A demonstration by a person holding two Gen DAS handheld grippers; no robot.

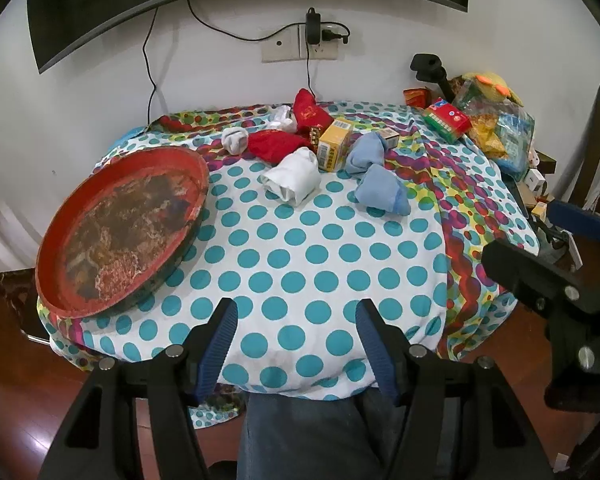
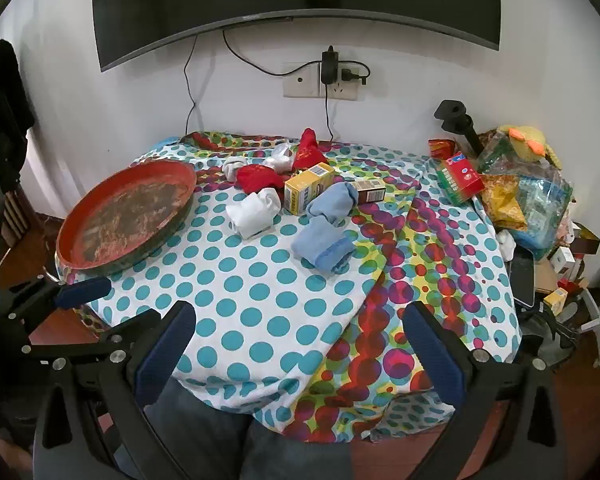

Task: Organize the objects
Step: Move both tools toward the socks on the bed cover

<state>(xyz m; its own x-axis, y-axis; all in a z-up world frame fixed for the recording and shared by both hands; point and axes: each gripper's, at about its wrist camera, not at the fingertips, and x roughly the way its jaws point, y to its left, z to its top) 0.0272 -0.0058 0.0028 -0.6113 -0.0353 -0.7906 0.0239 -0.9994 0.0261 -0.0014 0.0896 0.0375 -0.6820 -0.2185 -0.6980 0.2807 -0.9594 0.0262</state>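
Two hand-held grippers hang wide apart and empty at the bottom of their frames: the left hand-held gripper (image 1: 296, 320) and the right hand-held gripper (image 2: 300, 320), touching nothing. Above both, mid-frame on the surface (image 1: 300, 264), lie the socks (image 2: 320, 246). The blue pair looks nearer the right one; the tray (image 1: 120, 228) sits left.

Even indoor light; sharp centre; strong fisheye bending, dark corners
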